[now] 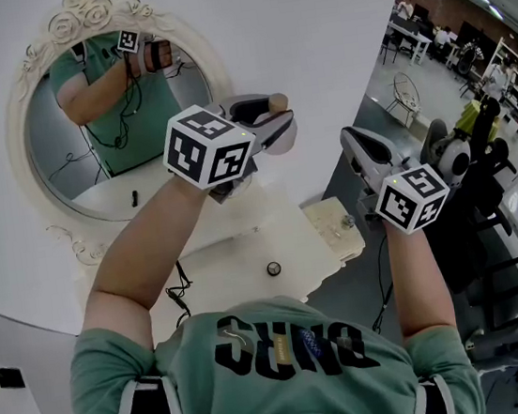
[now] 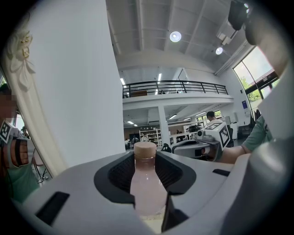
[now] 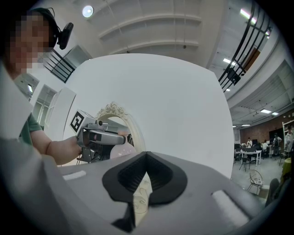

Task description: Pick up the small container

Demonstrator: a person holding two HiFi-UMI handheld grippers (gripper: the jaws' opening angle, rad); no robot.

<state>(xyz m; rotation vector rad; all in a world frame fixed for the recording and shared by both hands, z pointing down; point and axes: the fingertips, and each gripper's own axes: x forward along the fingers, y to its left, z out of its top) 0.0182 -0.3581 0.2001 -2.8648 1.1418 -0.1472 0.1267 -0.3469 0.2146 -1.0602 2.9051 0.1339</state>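
Small container (image 2: 146, 188), capped pink bottle: we judge it light, rigid, slippery; left gripper (image 2: 145, 158) fingers grip its body, right gripper (image 3: 146, 158) fingers closed, empty.

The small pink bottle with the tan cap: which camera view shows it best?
The left gripper view: the small pink bottle with the tan cap stands large, clamped between the jaws of the left gripper. The head view shows only its cap; the right gripper view shows a small pink part behind that gripper.
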